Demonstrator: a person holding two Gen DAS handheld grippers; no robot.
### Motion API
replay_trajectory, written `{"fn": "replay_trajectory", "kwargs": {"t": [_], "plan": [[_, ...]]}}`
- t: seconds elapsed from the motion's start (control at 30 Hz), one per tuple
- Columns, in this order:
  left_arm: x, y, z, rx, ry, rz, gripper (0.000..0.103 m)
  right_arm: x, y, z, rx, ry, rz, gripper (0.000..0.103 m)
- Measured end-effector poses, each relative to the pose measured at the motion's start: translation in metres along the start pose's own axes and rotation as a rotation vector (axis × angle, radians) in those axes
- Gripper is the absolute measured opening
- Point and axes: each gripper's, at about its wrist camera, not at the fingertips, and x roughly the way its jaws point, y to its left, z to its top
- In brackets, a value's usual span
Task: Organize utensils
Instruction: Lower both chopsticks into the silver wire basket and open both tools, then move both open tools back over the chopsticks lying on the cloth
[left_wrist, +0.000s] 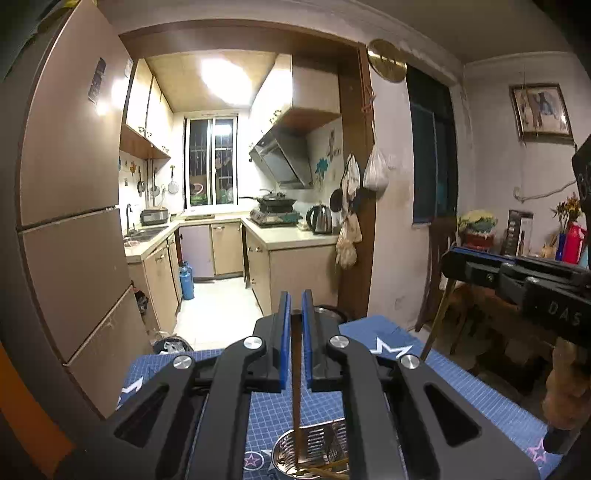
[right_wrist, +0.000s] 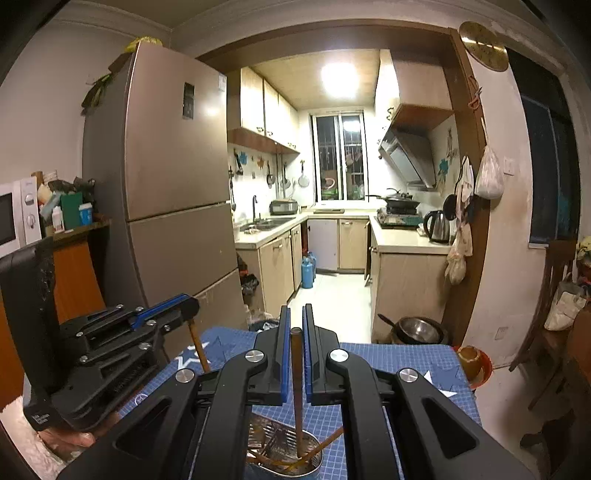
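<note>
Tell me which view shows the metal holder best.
Right wrist: the holder shows its rim, wall and the chopsticks in it, below the right gripper. Left wrist shows only part of its rim, cut off by the frame edge.

Metal holder (right_wrist: 291, 458) crowded with chopsticks (right_wrist: 295, 387); blue mat (right_wrist: 436, 373) around it lies bare.
</note>
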Motion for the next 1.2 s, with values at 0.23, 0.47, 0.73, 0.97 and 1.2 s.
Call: {"fn": "replay_trajectory", "kwargs": {"t": [0.23,0.47,0.73,0.97,1.2], "plan": [[0.013,0.001,-0.019,0.024,0.041,0.044,0.014,0.019,-0.002,-0.022,-0.001,0.048,-0.01,0.029],[0.004,0.017,-0.017,-0.033,0.032,0.061,0.027,0.016,-0.01,-0.028,0.012,0.037,-0.021,0.031],[-0.007,0.023,-0.014,-0.045,0.02,0.074,0.027,0.008,-0.013,-0.032,0.014,0.037,-0.022,0.032],[-0.043,0.037,-0.028,-0.081,0.008,0.122,0.028,-0.014,-0.018,-0.055,-0.005,0.07,-0.038,0.032],[-0.128,0.027,-0.089,0.04,0.0,0.216,0.047,-0.084,-0.011,-0.14,-0.095,0.148,0.0,0.032]]}}
